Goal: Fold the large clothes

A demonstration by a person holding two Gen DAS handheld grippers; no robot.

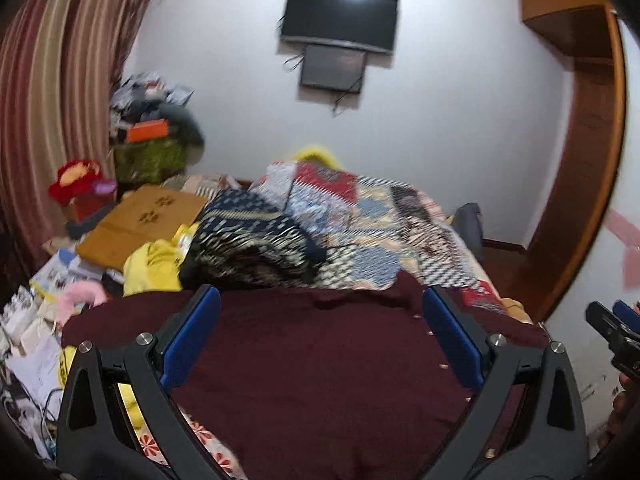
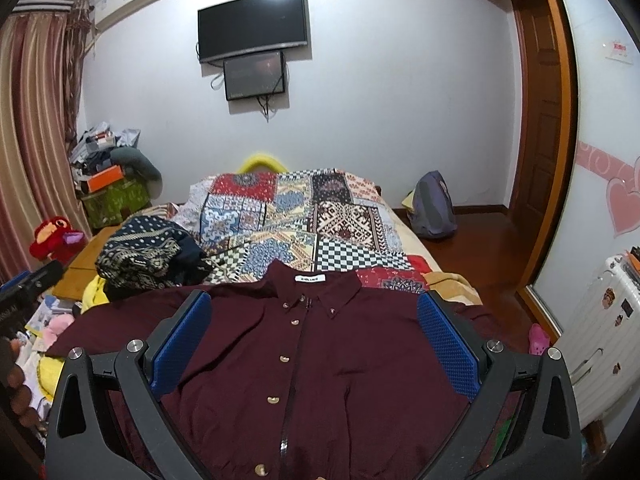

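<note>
the dark red shirt (image 2: pixel 320 360) lies spread flat on the near end of the bed (image 2: pixel 416 240), front up, buttoned, collar pointing away from me toward the patchwork quilt (image 2: pixel 296 220). no fold looks started yet, as far as i can judge.

what worries me most is the pile of patterned dark clothes (image 2: pixel 148 256) just beside the shirt's left shoulder, and the yellow cloth (image 1: pixel 152 268) next to it. if i sweep a sleeve inward carelessly, i could drag that pile onto the shirt or catch the wrong cloth. the shirt also reaches close to the bed's right edge, so a hard pull could slide it off. pinching only the top layer would leave the back panel behind and bunch the fold.

my left gripper (image 1: pixel 320 336) hangs above the shirt's left part with its fingers spread wide, holding nothing; i cannot tell if the tips brush the cloth. my right gripper (image 2: pixel 316 340) hovers over the collar and button line, fingers equally wide apart and empty.
</note>
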